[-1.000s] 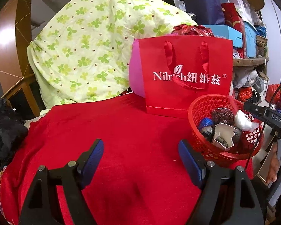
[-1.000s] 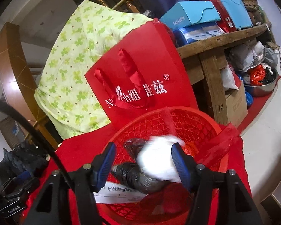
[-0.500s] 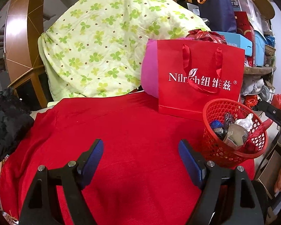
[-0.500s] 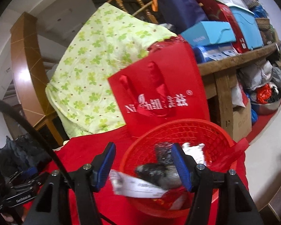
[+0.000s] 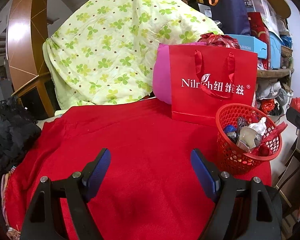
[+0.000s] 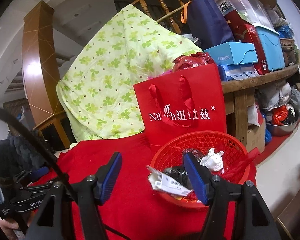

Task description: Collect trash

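**Trash gathered in the red basket**

Red cloth (image 5: 142, 140) is spread over the table, with a red gift bag (image 5: 212, 84) stood at the far right. Just in front of it, a red basket (image 6: 202, 140) is filled with crumpled trash (image 6: 213, 160). The left gripper (image 5: 150, 170) and right gripper (image 6: 152, 172) are both held apart, empty.

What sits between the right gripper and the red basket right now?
Nothing visible. The right gripper is open and empty, at the near rim of the red basket; its right finger overlaps the trash inside. Only red cloth lies below.
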The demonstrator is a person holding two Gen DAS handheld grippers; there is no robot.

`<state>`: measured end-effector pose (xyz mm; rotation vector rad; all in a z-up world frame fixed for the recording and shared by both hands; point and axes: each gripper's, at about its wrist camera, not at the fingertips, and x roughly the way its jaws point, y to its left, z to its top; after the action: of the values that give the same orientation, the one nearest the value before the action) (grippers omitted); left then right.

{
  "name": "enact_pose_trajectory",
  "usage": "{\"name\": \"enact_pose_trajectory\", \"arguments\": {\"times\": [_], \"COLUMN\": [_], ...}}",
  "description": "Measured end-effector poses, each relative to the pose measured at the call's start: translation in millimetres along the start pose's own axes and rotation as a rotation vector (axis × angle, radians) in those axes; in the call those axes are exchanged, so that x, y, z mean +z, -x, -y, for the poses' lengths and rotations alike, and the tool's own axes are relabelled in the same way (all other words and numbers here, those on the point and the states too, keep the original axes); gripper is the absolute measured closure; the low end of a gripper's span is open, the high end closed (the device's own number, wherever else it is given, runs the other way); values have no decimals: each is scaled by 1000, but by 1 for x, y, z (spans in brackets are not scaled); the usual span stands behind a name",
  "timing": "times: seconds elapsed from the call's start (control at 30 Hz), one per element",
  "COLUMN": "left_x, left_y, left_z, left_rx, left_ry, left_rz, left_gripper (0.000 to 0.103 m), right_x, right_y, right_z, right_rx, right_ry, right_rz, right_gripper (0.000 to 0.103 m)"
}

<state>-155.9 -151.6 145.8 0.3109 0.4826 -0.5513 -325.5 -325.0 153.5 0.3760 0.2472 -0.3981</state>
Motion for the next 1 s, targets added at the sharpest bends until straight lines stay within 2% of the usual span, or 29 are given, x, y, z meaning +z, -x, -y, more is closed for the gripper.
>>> {"name": "enact_pose_trajectory", "arguments": {"times": [0.23,0.37,0.63,1.0], "left_x": [-2,-3,1,2], "left_y": [17,26,45,59], "left_z": [4,9,16,35], "left_rx": [-22,-21,-53,-65], "left_ry": [-36,-63,-90,-139], "left_rz": [0,5,27,14], "left_gripper": [20,9,9,9], "right_x": [-6,-9,-8,-4], "right_y": [16,27,52,74], "right_z": [-13,-14,-8,3], "right_rx": [-38,-62,-105,-139], "right_ry": [44,59,72,34], "right_rz": [-30,-46,-52,-39], "right_gripper": [34,34,34,34]}}
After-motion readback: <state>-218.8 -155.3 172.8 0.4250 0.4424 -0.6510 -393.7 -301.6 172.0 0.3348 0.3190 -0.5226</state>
